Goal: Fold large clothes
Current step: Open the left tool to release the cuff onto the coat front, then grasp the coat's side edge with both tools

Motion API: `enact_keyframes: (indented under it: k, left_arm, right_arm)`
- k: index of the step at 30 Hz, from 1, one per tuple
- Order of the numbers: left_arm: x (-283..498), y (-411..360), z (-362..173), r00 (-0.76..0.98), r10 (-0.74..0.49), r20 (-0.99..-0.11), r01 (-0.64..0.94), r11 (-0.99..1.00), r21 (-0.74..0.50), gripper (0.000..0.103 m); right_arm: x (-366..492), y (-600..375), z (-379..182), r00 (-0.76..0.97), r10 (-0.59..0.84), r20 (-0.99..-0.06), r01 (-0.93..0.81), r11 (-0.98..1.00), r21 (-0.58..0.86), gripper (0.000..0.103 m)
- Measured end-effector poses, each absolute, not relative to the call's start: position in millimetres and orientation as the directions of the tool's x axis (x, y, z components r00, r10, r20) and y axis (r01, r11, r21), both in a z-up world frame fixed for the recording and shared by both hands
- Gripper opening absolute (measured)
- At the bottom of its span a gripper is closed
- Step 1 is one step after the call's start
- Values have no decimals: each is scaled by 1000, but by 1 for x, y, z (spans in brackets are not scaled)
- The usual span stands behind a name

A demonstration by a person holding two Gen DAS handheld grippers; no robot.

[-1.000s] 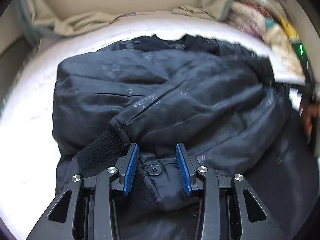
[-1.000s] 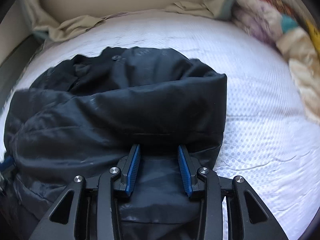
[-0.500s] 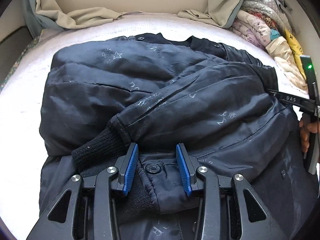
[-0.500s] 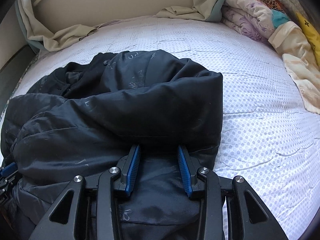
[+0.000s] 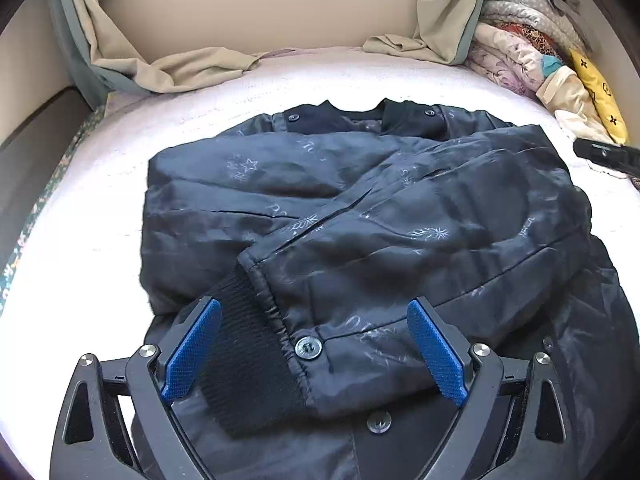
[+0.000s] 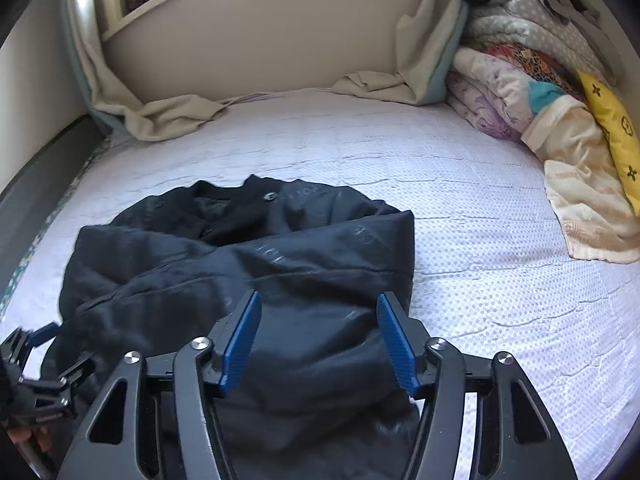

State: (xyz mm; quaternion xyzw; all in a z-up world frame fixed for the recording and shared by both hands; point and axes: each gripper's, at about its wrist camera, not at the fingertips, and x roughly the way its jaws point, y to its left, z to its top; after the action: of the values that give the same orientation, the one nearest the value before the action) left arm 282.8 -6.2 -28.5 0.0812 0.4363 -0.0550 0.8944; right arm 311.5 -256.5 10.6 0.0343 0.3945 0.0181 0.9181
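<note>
Now your left gripper (image 5: 314, 350) has just sprung wide, cuff (image 5: 248, 344) loose between pads | right gripper (image 6: 318, 342) just opening, released | jacket (image 5: 360, 216) lies folded mid-bed (image 6: 480, 216) | open sheet to the right | blankets (image 6: 540, 92) crowd far right corner.

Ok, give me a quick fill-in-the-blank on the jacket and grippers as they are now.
1. The jacket lies on the ____.
2. The left gripper has just been opening; its jaws are ____.
3. Between its pads lies a knit ____.
4. The right gripper holds ____.

Missing words: bed; open; cuff; nothing
</note>
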Motion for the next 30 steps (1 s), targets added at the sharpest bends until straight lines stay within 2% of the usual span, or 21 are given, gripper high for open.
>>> enact_keyframes:
  k: [6, 13, 19, 22, 25, 30]
  left_arm:
    - [272, 9, -30, 615, 41, -788, 133, 979, 154, 96]
    - [265, 34, -37, 586, 79, -806, 92, 982, 162, 96]
    - [261, 62, -28, 558, -13, -829, 56, 998, 22, 96]
    - [262, 76, -23, 542, -96, -835, 34, 995, -92, 96]
    - [262, 86, -19, 531, -162, -832, 17, 983, -181, 96]
    - [253, 96, -12, 517, -210, -830, 23, 973, -231, 96]
  right_arm:
    - [301, -266, 1, 641, 57, -765, 3, 997, 77, 67]
    - [291, -301, -30, 524, 109, -845, 96, 978, 186, 68]
    - [272, -334, -58, 446, 256, -858, 178, 914, 366, 69]
    - [265, -352, -82, 415, 287, -863, 225, 887, 403, 69]
    - [262, -358, -86, 436, 319, -842, 200, 877, 436, 69]
    - [243, -362, -77, 419, 338, -843, 238, 855, 461, 69]
